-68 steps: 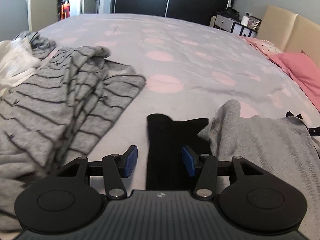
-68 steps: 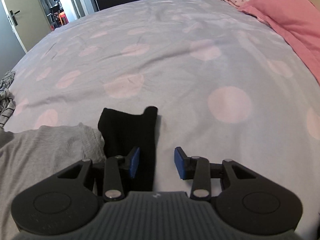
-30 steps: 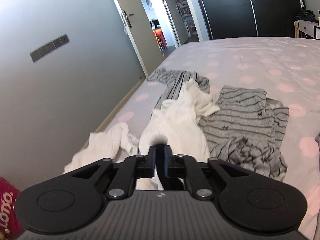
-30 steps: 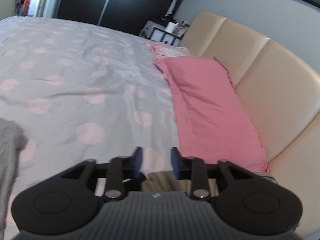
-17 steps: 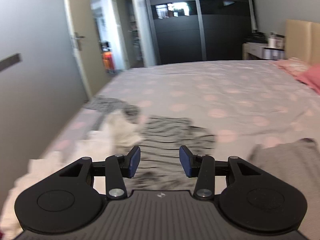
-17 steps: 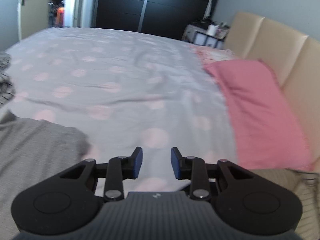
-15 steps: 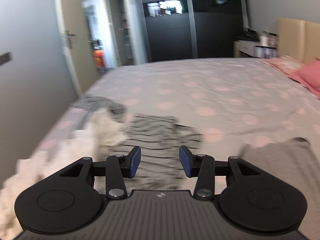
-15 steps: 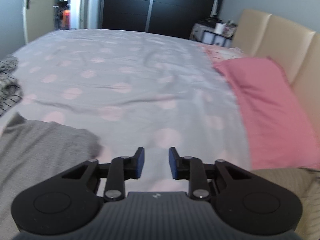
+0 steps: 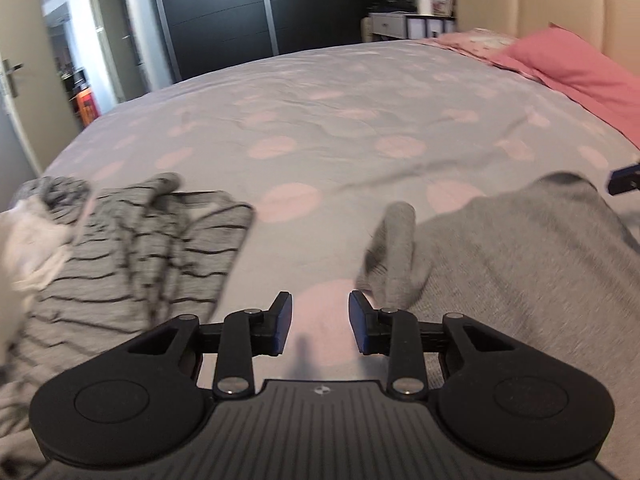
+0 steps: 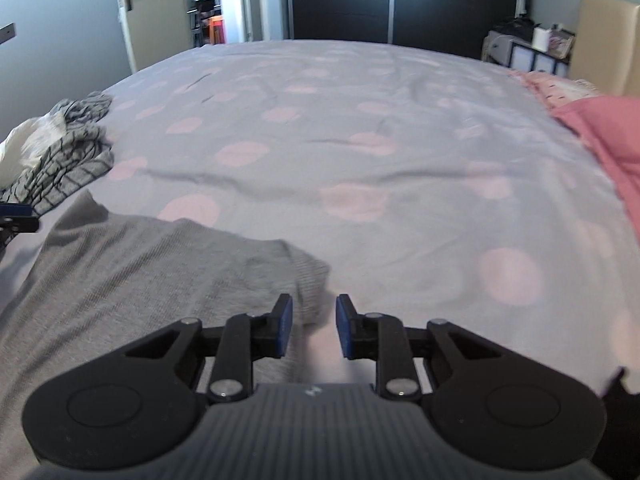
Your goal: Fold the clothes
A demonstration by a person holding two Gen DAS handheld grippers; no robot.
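Note:
A plain grey garment (image 9: 520, 256) lies spread on the bed, at the right in the left wrist view and at the lower left in the right wrist view (image 10: 132, 276). My left gripper (image 9: 319, 320) is open and empty, just left of the garment's raised left corner. My right gripper (image 10: 314, 324) is open and empty, with the garment's right corner just ahead of its left finger. A grey striped garment (image 9: 132, 248) and a white one (image 9: 32, 248) lie crumpled at the left.
The bed (image 10: 360, 128) has a grey cover with pink dots. Pink pillows (image 9: 580, 76) and a beige headboard (image 9: 560, 4) are at the right. A dark wardrobe (image 10: 380, 0), an open door (image 10: 144, 12) and a side table (image 10: 524, 52) stand beyond.
Both grippers have swung back toward the bed and come down to the plain grey garment's near corners. The left one was shut on something dark a second ago and is open now.

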